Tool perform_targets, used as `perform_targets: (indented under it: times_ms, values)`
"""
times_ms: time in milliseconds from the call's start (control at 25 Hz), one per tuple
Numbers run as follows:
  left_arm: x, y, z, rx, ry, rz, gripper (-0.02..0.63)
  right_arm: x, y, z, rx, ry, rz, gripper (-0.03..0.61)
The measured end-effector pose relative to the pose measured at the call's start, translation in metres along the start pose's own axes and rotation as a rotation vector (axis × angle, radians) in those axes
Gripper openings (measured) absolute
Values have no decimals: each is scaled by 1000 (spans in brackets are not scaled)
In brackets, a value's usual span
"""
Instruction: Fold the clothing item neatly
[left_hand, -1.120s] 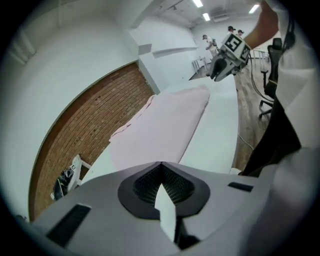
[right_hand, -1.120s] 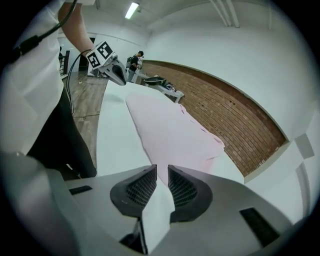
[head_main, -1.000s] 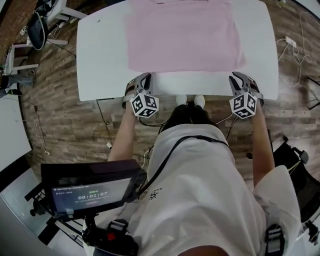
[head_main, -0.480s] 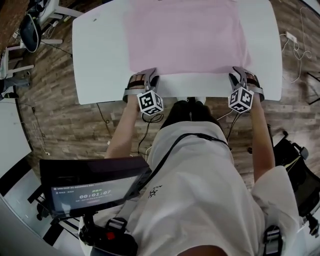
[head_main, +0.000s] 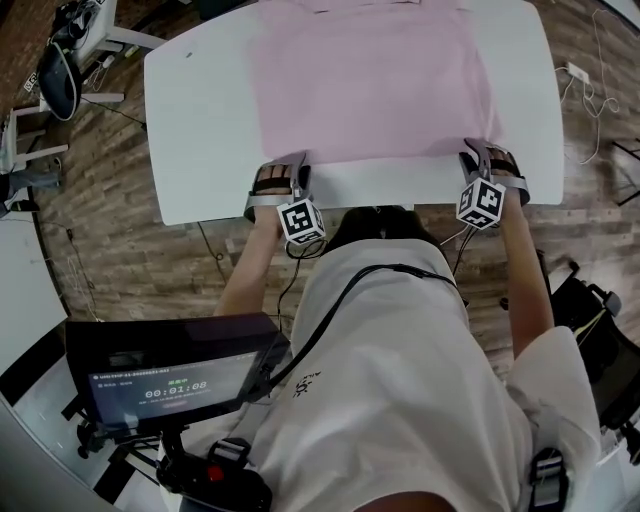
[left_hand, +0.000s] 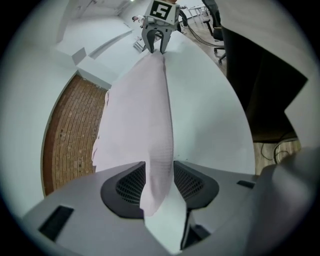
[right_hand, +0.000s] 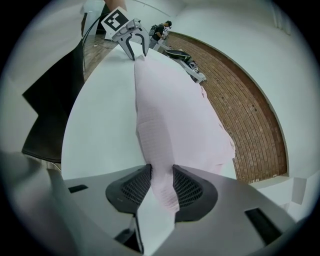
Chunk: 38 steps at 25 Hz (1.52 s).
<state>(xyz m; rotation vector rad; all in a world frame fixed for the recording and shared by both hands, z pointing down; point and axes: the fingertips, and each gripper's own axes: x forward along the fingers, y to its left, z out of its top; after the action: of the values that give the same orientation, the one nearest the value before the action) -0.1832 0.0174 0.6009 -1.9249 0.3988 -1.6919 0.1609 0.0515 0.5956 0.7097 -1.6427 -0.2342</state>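
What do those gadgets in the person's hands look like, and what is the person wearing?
The left tongs and right tongs are grey, with black mesh pads. Each carries a white cube with black square markers. Dark cables trail from them. The person wears a white short-sleeved top.

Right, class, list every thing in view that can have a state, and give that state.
Garment: lying flat on table, near corners between the claws.
Left claw: open, jaws just opened, garment corner between them, unpinched.
Right claw: open, jaws just opened, garment corner between them, unpinched.
Screen: on.
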Motion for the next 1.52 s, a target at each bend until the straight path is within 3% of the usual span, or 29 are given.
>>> perform_targets:
  times_ms: [200,360,400,440,680,800,1200,1400,1520]
  values:
    - [8,9,0,13,46,3,158,7,-2,2,-19,11,40,130]
    - [17,10,-1,-22,46,-13,149,15,3,1,-34,27,76,58]
    - [19,11,-1,-38,39,-8,41,15,2,1,-22,26,79,51]
    - [21,14,-3,-53,33,-2,20,16,-1,3,-5,21,81,48]
    - [21,29,-7,-123,13,3,18,17,-11,6,42,2,72,43]
    - [-7,30,-1,-141,2,25,18,-8,-8,4,53,-2,67,43]
    - [-88,-1,-7,-177,-39,-2,18,-88,31,19,54,-2,114,43]
    - [-108,-43,15,-208,-43,-20,18,-108,72,-6,68,-15,121,43]
    - [-122,-45,13,-201,-60,-43,18,-118,75,-4,68,-18,128,43]
